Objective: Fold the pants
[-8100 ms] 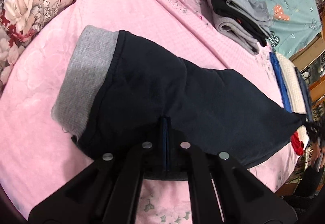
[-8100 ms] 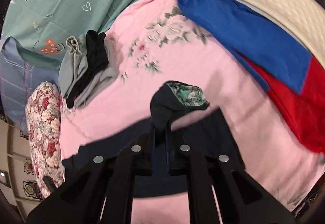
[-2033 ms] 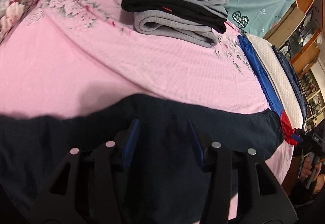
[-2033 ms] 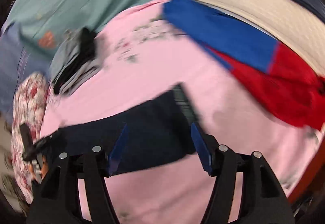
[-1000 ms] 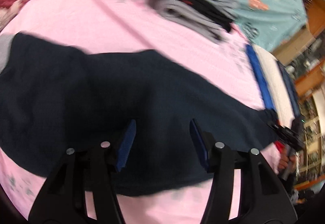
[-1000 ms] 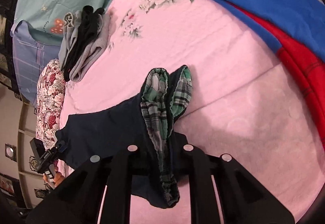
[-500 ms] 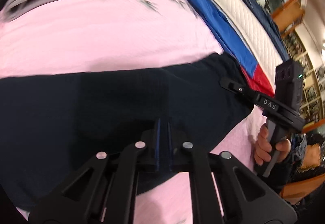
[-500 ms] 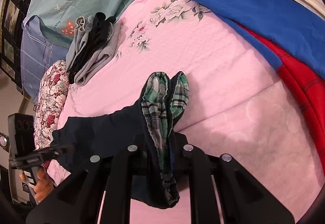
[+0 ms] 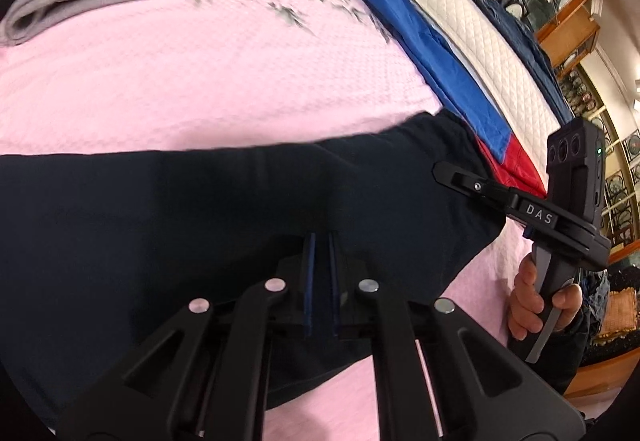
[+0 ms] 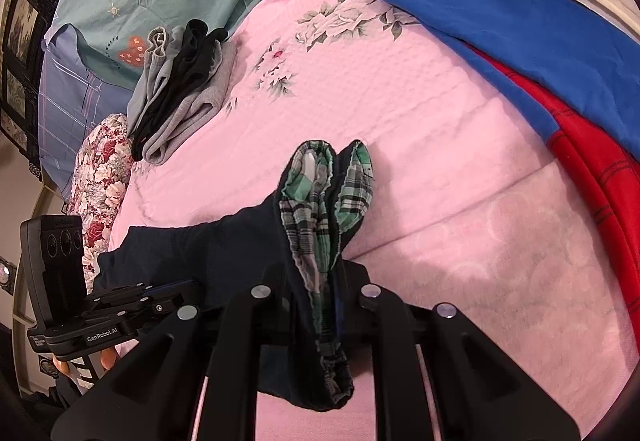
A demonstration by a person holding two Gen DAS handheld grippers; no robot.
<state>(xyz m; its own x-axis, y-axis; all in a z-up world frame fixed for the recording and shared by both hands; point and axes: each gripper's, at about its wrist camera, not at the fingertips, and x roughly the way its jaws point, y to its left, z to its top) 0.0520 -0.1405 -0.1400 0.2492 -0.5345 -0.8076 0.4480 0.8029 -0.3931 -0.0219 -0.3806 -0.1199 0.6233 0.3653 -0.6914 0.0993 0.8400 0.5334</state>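
Pants (image 9: 200, 225) ran 9-to-3 on the bed (image 9: 200, 81); left claw (image 9: 320, 241) clenched mid-hem, right claw (image 10: 320, 281) clenched the waistband.

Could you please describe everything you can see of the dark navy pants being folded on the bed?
The dark navy pants are soft, thick fabric, lying stretched across the pink bedspread. At one end the waistband shows a green plaid lining, turned open and bunched. The right gripper is clamped on that waistband end, and the left gripper pinches the near edge further along. No cuffs are visible now.
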